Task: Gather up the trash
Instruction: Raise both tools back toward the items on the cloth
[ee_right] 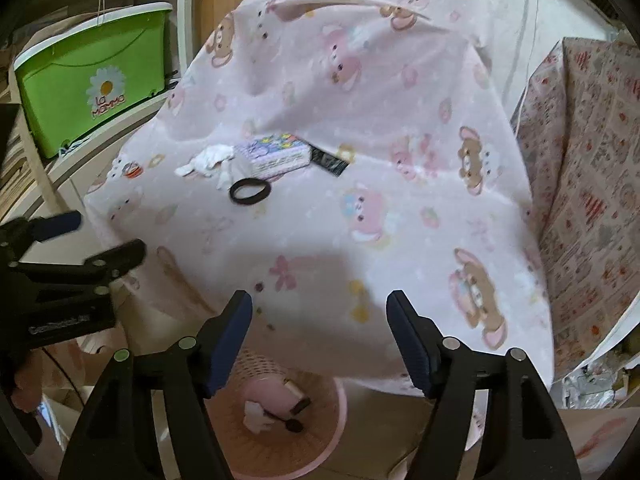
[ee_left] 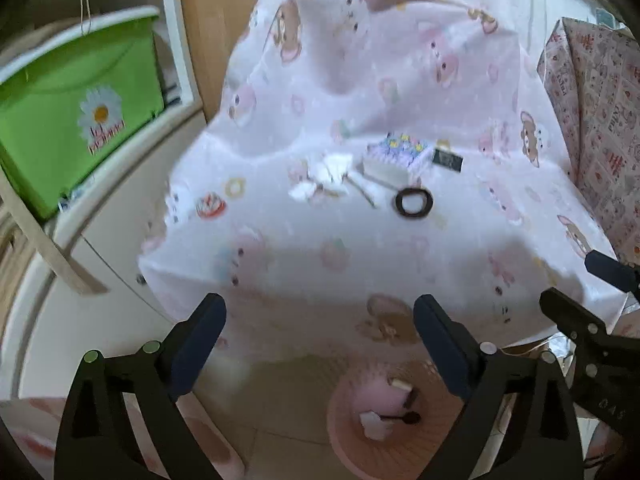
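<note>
Above the pink bin | both hand-held grippers, left and right, wide, empty | between pickups | next: crumpled tissue at 12 o'clock on the bed

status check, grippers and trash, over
Left gripper and right gripper open, empty, above pink bin. Crumpled tissue on the cloth, uncollected. Nothing blocking.

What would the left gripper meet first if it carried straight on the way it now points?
Probably the pink patterned cloth draped over the table: the open left gripper aims at its near hanging edge, above the pink basket on the floor. Depth is hard to judge through the fisheye.
</note>
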